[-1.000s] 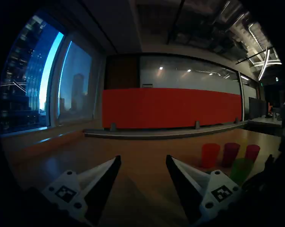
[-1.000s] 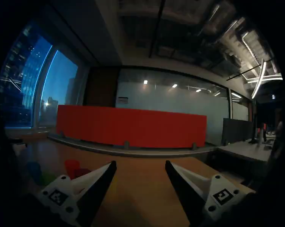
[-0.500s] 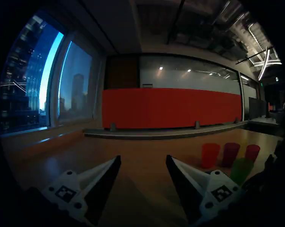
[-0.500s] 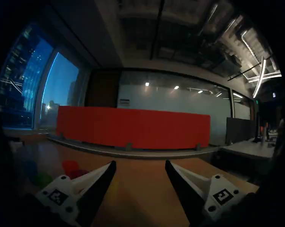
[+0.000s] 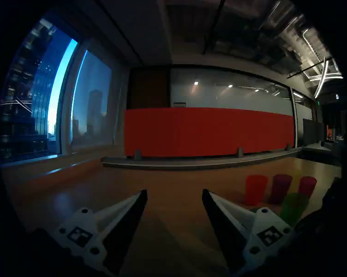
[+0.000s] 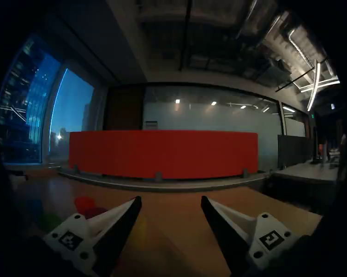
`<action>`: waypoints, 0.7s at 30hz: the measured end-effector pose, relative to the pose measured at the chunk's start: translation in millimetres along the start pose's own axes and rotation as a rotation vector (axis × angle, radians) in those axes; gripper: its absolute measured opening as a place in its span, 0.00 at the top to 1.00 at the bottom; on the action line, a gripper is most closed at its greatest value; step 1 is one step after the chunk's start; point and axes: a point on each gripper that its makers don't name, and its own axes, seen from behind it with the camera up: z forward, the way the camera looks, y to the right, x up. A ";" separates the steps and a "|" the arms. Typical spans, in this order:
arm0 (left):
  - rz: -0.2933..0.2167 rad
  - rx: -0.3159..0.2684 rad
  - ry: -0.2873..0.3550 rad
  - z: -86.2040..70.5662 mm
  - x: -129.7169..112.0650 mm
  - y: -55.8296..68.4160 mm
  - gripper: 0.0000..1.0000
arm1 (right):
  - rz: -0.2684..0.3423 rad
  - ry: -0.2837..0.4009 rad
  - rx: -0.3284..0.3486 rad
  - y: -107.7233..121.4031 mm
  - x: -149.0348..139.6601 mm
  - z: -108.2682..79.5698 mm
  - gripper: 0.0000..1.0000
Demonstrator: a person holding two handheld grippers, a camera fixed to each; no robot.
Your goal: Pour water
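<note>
Hovering low over a wooden worktop (image 5: 173,182), the left hand-held gripper (image 5: 174,193) has its two fingers spread apart with nothing between them, and the right hand-held gripper (image 6: 170,199) is likewise wide apart and empty. Just beyond the left one's right-side finger, in the left gripper view, a green cup (image 5: 293,207) stands upright on the worktop, nearest the camera. Behind it, in a close row, stand an orange-red cup (image 5: 256,189), a maroon cup (image 5: 281,187) and a pink-red cup (image 5: 307,185). The right gripper view shows the cups (image 6: 84,203) dimly at lower left, partly hidden behind that gripper's left-side finger; their colours are hard to make out in the gloom. Farther back, a long red partition (image 5: 210,131) runs along the worktop's far edge, with a glass wall (image 5: 229,94) above it. Tall windows (image 5: 58,104) at left show a dusk skyline, and strip lights (image 5: 322,77) glow on the exposed ceiling.
</note>
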 end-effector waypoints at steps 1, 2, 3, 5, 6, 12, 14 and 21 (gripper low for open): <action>0.000 0.000 0.000 0.1 0.0 0.0 0.12 | -0.001 -0.001 -0.001 0.7 -1.4 0.4 0.00; 0.000 0.000 0.000 0.1 -0.1 0.0 0.12 | -0.001 -0.003 -0.001 1.3 -2.6 0.8 0.00; 0.000 0.000 0.000 0.2 -0.1 0.0 0.12 | -0.002 -0.004 -0.002 1.9 -3.9 1.2 0.00; 0.000 0.000 0.000 0.4 -0.1 -0.1 0.12 | -0.003 -0.011 -0.002 3.5 -9.3 0.4 0.00; 0.000 0.000 0.000 0.4 -0.1 -0.1 0.12 | -0.003 -0.014 -0.002 4.3 -11.8 0.0 0.00; 0.000 0.000 0.000 0.8 0.1 0.2 0.12 | -0.008 -0.031 -0.008 11.8 -24.7 -2.9 0.00; 0.000 0.000 0.000 0.7 0.2 0.3 0.12 | -0.005 -0.033 -0.010 14.1 -26.6 -2.2 0.00; 0.000 0.000 0.000 -0.2 0.2 -0.2 0.12 | -0.007 -0.048 -0.014 17.5 -34.1 1.2 0.00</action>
